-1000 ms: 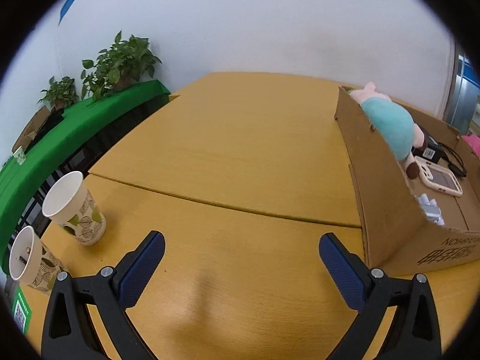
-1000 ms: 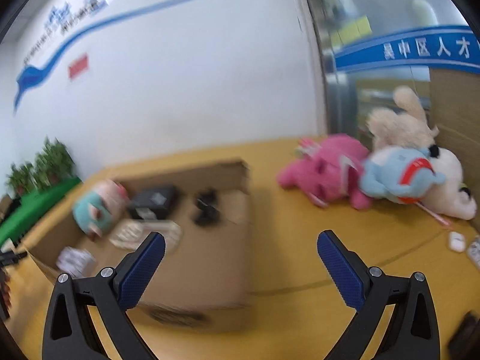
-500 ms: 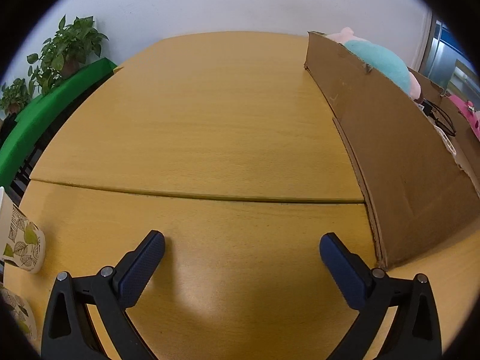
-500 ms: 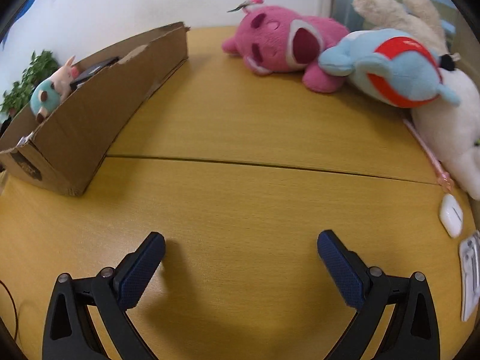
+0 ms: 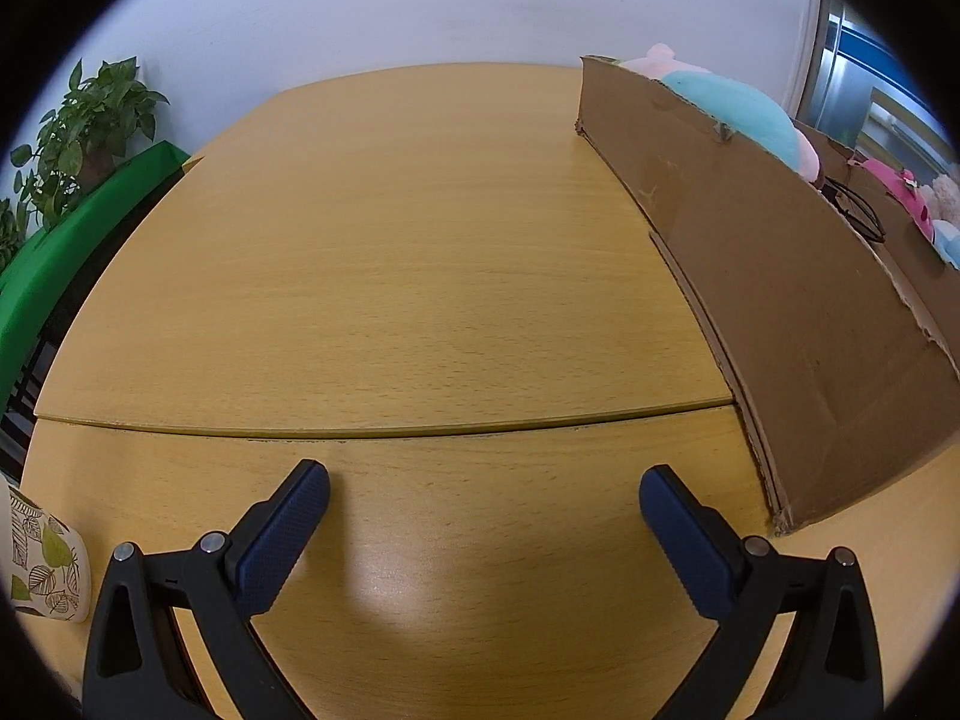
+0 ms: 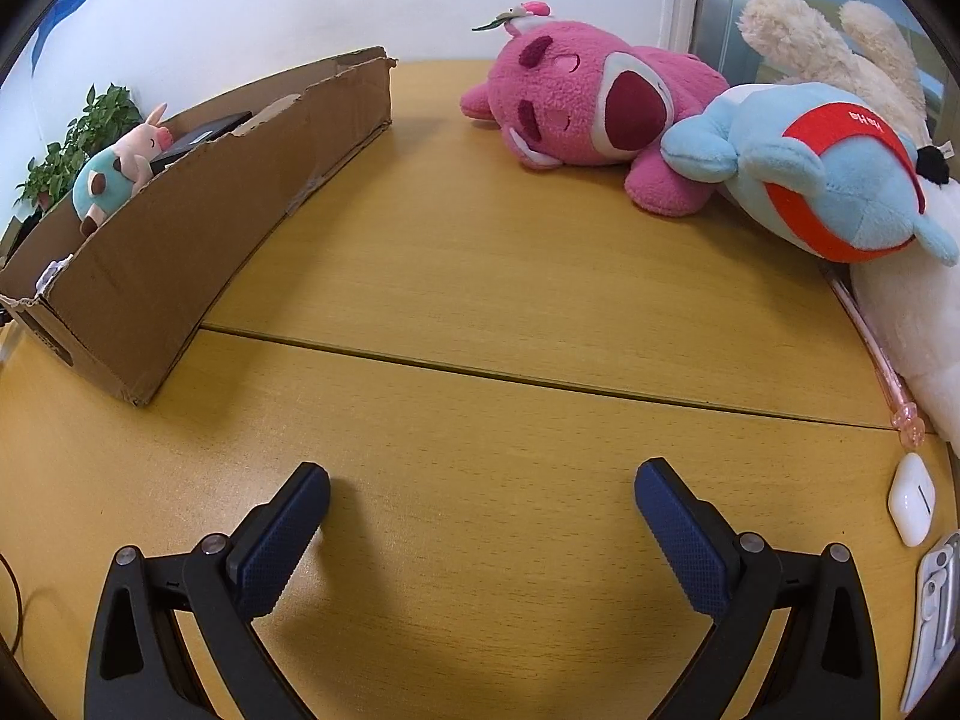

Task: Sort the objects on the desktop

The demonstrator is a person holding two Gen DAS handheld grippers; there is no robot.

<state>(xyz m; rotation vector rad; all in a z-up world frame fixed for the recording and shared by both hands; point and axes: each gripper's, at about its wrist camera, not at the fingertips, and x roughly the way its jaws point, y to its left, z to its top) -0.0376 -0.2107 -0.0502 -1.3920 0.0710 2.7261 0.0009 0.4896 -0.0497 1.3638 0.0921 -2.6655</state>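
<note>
The left gripper hangs low over the wooden table, its jaws wide apart and holding nothing. The right gripper is the same, apart and empty. The cardboard box lies between them, its long axis running away toward the wall, with a small plush inside. Well to the right lie a pink plush, a blue plush and a white earbud case.

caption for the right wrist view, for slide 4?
Open right gripper low over the wooden table, cardboard box left, plush toys right.
</note>
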